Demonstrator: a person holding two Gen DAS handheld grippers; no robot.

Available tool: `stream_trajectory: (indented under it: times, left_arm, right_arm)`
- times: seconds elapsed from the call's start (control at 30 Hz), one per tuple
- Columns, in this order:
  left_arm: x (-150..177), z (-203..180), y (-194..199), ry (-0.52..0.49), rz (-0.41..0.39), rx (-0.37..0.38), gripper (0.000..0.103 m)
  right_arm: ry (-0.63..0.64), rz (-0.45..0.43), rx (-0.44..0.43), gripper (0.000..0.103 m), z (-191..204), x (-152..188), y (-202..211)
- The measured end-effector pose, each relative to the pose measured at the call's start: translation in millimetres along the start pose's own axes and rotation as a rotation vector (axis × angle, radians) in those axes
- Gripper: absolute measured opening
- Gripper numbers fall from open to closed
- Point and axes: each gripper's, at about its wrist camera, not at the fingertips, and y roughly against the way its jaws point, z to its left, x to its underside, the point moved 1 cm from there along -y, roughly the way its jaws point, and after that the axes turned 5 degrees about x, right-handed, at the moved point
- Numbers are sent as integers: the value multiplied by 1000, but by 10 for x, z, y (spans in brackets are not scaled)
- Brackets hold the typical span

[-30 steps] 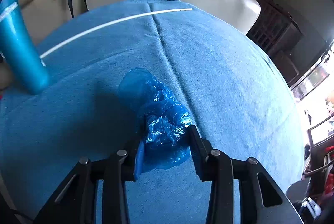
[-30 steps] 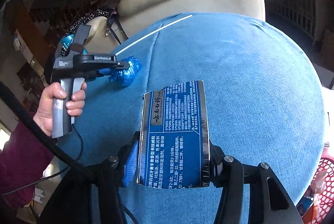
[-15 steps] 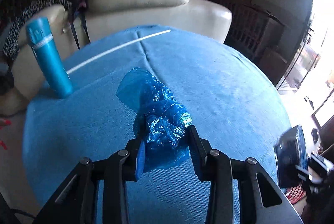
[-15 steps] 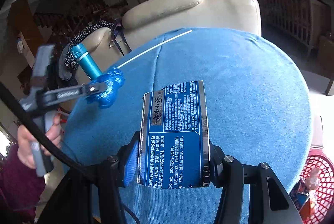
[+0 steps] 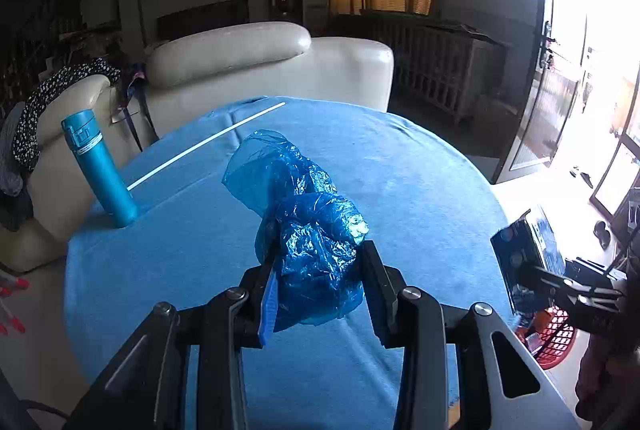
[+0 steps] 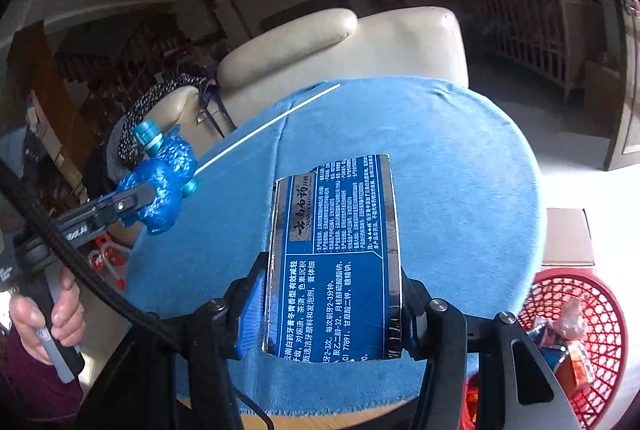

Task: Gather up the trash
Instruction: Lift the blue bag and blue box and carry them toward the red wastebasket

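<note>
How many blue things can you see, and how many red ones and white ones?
Blue: 4 – crumpled plastic bag in the left claw, toothpaste box in the right claw, bottle, tablecloth
Red: 1 – basket
White: 1 – thin stick
Total: 6

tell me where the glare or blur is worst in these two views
Left wrist view: the doorway at right is blown out white, the blue plastic bag sharp. Right wrist view: evenly lit, the blue box print legible, strong fisheye bending at the edges.
</note>
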Motion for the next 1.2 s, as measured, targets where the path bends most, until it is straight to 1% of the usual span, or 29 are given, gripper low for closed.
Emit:
stream_trajectory:
  times: [0.23,0.43,0.7,0.87,1.2]
  left_arm:
    - [26,-323,40,-43,7,49,40]
    - [45,-609,80,-83,3,76,40]
    - [72,-930,51,-139,23,111,40]
    - [76,-1072,54,-164,30,126,40]
    - [57,-1305,56,-210,37,158,40]
  right_arm:
    - [-37,-49,16,57,-233,-18,265]
    - [-69,-87,42,57,-464,7,502]
    - [-127,-111,81,57,-815,81,712]
    - [-159,-128,96,57,-1001,116,820]
    - [-203,-155,120,57,-1236,125,944]
